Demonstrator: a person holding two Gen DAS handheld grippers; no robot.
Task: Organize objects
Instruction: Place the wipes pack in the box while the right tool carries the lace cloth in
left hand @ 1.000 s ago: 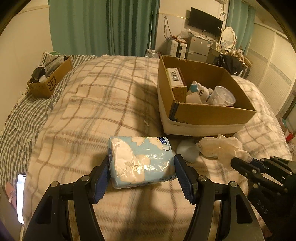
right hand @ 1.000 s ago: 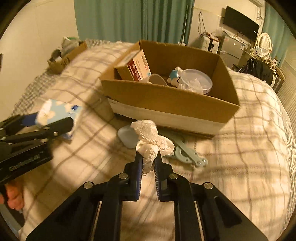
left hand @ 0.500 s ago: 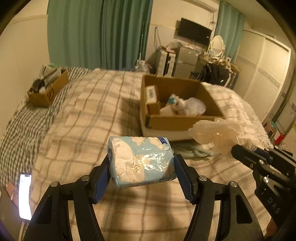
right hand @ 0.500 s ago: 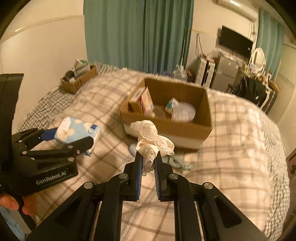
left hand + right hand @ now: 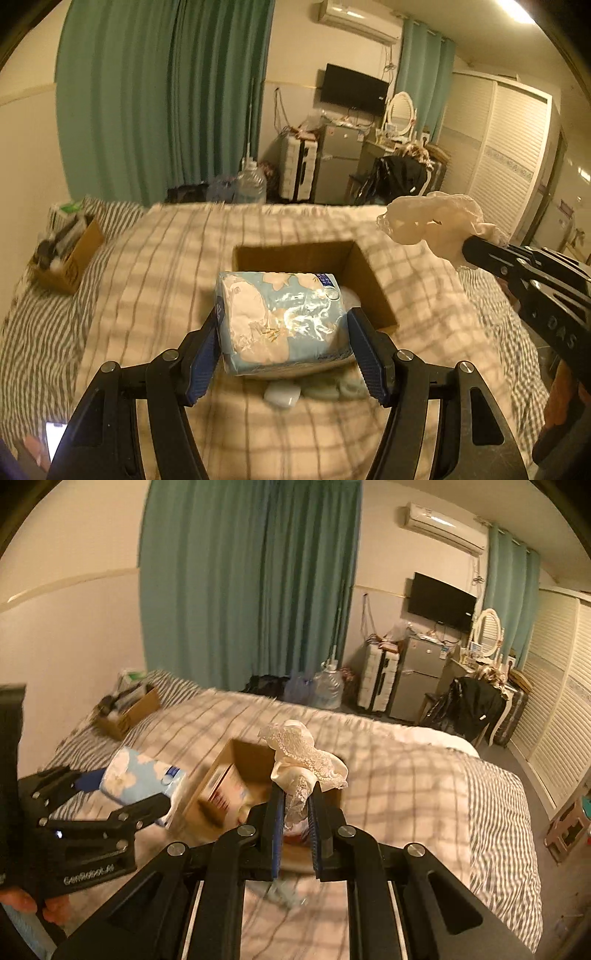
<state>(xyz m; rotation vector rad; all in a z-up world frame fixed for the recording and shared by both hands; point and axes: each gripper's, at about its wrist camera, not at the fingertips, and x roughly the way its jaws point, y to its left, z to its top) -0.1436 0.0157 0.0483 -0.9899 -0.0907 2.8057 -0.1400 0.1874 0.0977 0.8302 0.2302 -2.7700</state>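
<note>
Plaid bed (image 5: 177, 280), cardboard box (image 5: 365, 280) mid-bed. Left gripper (image 5: 284, 343) clamped on blue tissue pack (image 5: 280, 317), lifted at box's 6 o'clock. Right gripper (image 5: 295, 808) pinched tight on white lace cloth (image 5: 303, 757), at box's 3 o'clock. Both likely raised to clear box walls before dropping in.

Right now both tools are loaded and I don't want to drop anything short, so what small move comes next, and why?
Probably carry the left tool forward a little, then lower it: its blue-and-white plastic tissue pack hangs just short of the open brown cardboard box, above the checked bedspread. The right tool holds the cream lace cloth high and can follow.
</note>
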